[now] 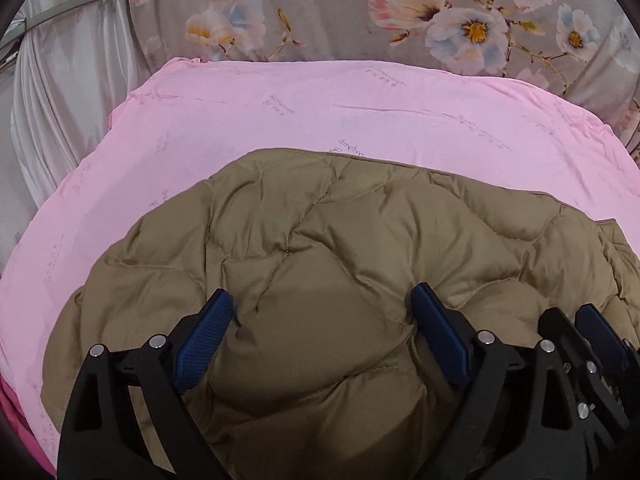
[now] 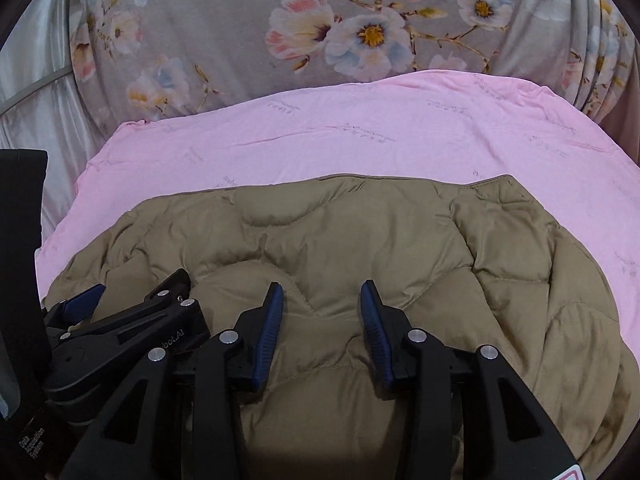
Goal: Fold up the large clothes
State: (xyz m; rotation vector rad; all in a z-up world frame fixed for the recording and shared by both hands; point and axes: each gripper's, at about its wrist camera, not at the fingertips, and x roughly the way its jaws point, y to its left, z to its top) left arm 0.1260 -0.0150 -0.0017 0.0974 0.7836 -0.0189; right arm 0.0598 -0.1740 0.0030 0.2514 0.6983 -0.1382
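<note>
A khaki quilted jacket (image 1: pixel 320 248) lies spread on a pink sheet (image 1: pixel 280 120) that covers the work surface, its puffy panels creased and its far hem running across the middle of the sheet. Behind the sheet hangs a grey floral cloth (image 1: pixel 340 12), and pale satin drapes (image 1: pixel 52 92) fall at the far left. The left gripper (image 1: pixel 322 312) hangs above the near part of the jacket with its blue-padded fingers (image 1: pixel 202 340) spread wide; a rounded bulge of the padding rises in the space between them, but the pads are not seen to press on it and nothing is gripped. The right gripper (image 2: pixel 322 304) hangs just beside it, on its right, also over the near edge of the garment, pointing downward toward the fabric. Its jaws stand partly apart, narrower than those of the left tool, and its ribbed blue pads (image 2: pixel 270 328) close on nothing; jacket fabric shows in the gap beneath them. In the right wrist view the left gripper's black linkage and one blue pad appear at the left edge, close alongside. In the left wrist view the right gripper (image 1: pixel 576 320) shows at the lower right edge. The jacket's right-hand side slopes off toward the sheet's edge, where a seamed border (image 2: pixel 500 182) of the garment is visible.
</note>
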